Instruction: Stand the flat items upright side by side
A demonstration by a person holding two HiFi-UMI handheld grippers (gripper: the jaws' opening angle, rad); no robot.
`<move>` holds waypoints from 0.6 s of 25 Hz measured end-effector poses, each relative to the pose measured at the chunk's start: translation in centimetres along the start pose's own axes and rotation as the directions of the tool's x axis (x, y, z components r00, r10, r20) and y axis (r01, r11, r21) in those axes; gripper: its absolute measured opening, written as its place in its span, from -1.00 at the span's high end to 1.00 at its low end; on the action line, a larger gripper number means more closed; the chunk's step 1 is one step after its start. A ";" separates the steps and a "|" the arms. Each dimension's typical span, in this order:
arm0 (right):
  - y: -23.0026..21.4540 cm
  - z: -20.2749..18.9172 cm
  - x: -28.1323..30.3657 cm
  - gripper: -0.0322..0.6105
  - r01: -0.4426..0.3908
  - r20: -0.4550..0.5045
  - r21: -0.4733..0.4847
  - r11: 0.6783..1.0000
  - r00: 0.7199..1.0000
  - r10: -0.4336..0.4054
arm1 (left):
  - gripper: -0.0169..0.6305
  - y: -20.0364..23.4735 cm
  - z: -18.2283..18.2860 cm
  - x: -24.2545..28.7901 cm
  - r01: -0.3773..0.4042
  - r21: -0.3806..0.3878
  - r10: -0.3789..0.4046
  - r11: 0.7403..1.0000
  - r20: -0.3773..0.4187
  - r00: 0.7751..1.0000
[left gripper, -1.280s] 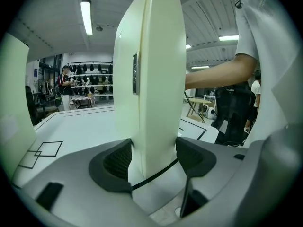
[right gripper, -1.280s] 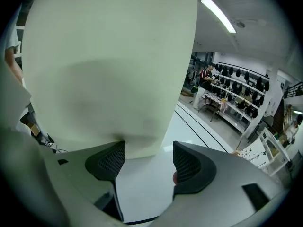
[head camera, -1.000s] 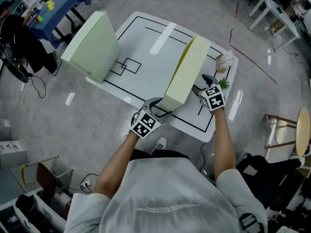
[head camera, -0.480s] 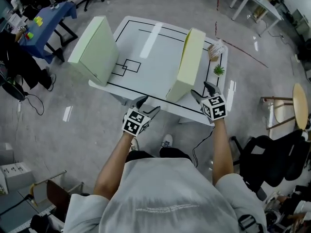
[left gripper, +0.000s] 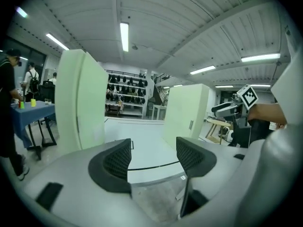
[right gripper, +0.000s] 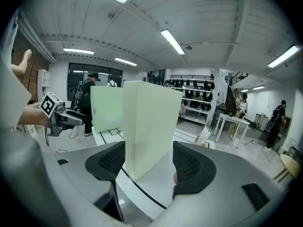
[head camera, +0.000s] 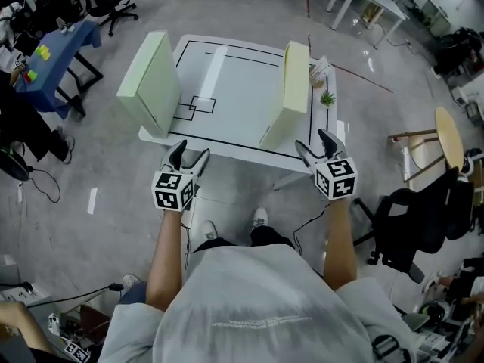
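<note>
Left hand-held gripper [head camera: 189, 156] and right hand-held gripper [head camera: 312, 144] (jaws spread, empty) hovered near 2 upright pale-green flat boxes [head camera: 151, 82] [head camera: 291, 97].

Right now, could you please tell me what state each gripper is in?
Left gripper: open, holding nothing.
Right gripper: open, holding nothing; the upright panel stands just ahead of it, not gripped.
</note>
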State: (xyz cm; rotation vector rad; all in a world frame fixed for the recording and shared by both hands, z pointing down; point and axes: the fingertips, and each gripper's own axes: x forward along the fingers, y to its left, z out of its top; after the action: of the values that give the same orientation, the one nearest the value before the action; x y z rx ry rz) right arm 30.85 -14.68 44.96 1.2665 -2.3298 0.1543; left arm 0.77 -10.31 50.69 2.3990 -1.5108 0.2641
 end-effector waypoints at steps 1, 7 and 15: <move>0.4 0.5 -0.6 -0.15 0.016 0.009 -0.005 1.000 1.000 -0.016 | -0.01 0.7 0.6 -0.8 -0.007 0.007 0.007 1.000 0.020 1.000; 2.1 2.9 -3.9 -0.15 0.110 0.088 0.022 0.994 0.990 -0.112 | -0.01 4.5 2.4 -5.1 -0.069 0.055 0.064 0.996 0.088 0.994; 5.8 2.2 -5.4 -0.15 0.169 0.100 0.061 0.984 0.980 -0.175 | -0.01 9.5 0.6 -8.5 -0.095 -0.002 0.095 0.996 0.072 0.993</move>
State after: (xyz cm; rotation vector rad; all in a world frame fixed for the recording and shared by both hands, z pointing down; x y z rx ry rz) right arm 27.76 -8.01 41.27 1.5293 -2.3021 0.0938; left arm -11.47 -7.13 48.90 2.3648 -1.6591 0.2016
